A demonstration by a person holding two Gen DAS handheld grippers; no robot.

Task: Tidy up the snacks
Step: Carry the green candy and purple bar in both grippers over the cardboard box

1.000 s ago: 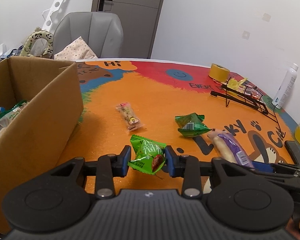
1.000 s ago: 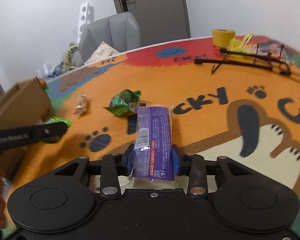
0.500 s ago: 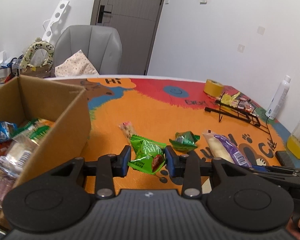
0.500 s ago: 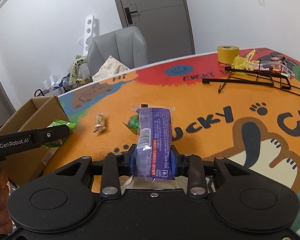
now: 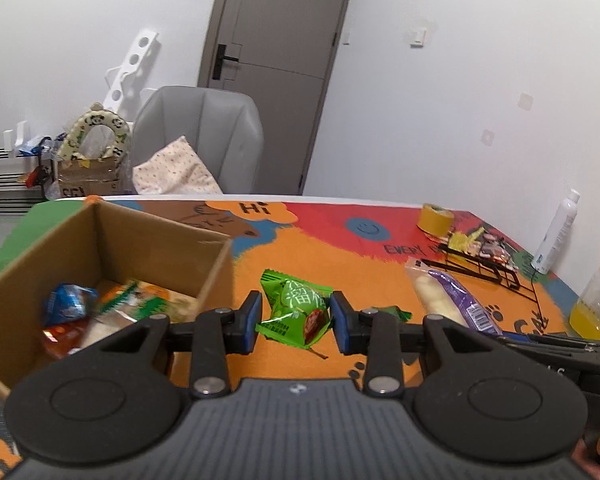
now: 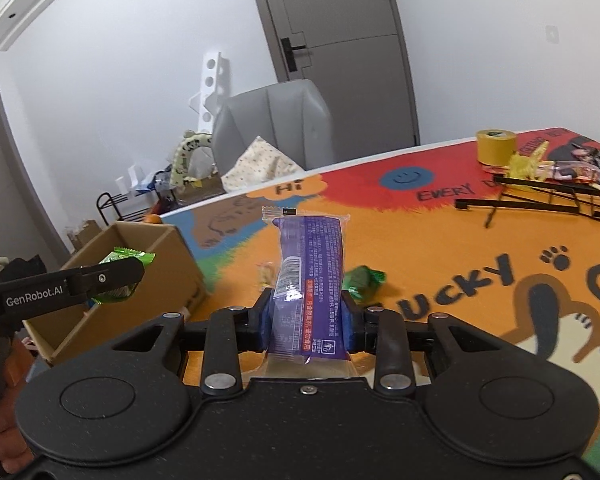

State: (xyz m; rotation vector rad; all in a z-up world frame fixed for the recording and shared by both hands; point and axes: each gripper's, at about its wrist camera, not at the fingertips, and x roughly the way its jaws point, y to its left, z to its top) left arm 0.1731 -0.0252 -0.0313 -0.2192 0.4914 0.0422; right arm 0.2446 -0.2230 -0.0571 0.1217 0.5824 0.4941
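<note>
left gripper (image 5: 296, 322) pinches green snack packet (image 5: 296, 312), centre of left wrist view, held above orange table mat (image 5: 340, 264). cardboard box (image 5: 148, 236) at left of frame, several snacks inside. right gripper (image 6: 306, 322) clamps purple snack bar (image 6: 310, 276) upright, centre of right wrist view. small green packet (image 6: 364, 280) lies on mat just right of bar.

Lower end of purple plastic snack pack (image 6: 312, 280) hidden behind right claw (image 6: 306, 320) body. Small green foil packet (image 5: 392, 314) on table mostly behind left claw (image 5: 296, 320) finger. Brown cardboard box (image 5: 112, 248) cut by left edge; wrappers inside overlap, print unreadable. Yellow juice bottle (image 5: 598, 300) clipped at right edge.
</note>
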